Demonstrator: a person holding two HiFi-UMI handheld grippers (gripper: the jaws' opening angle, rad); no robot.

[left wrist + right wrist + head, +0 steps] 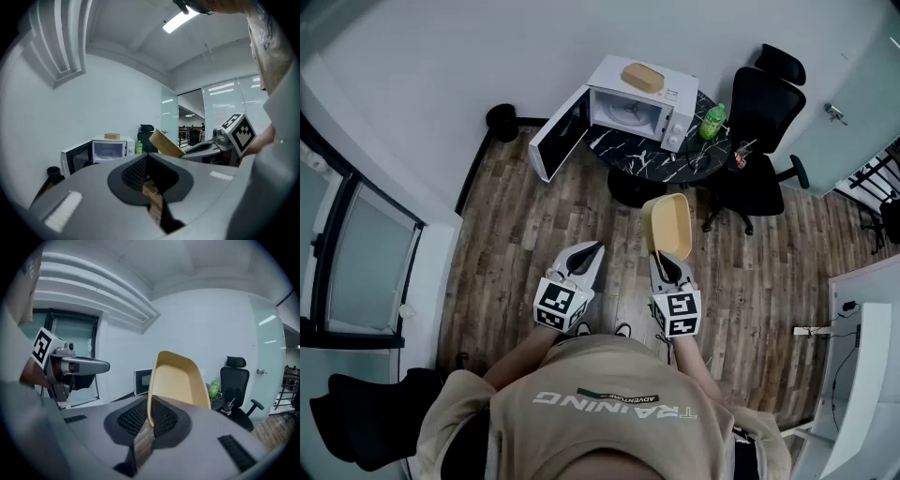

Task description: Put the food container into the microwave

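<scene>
The white microwave [637, 103] stands on a black marble table [649, 156] ahead of me, its door [555, 139] swung open to the left. My right gripper [659, 255] is shut on the near rim of a tan, empty food container [668, 225] and holds it upright in the air, well short of the microwave. The right gripper view shows the container [178, 380] rising from the jaws, with the microwave [143, 380] behind it. My left gripper [592, 248] is level with the right one, shut and empty. The left gripper view shows the microwave [105, 151] and the container [165, 143].
A flat tan lid [642, 77] lies on top of the microwave. A green bottle [712, 120] stands at the table's right, with a black office chair [766, 111] behind it. A black bin [501, 120] sits by the wall. A white desk [862, 356] lies to my right.
</scene>
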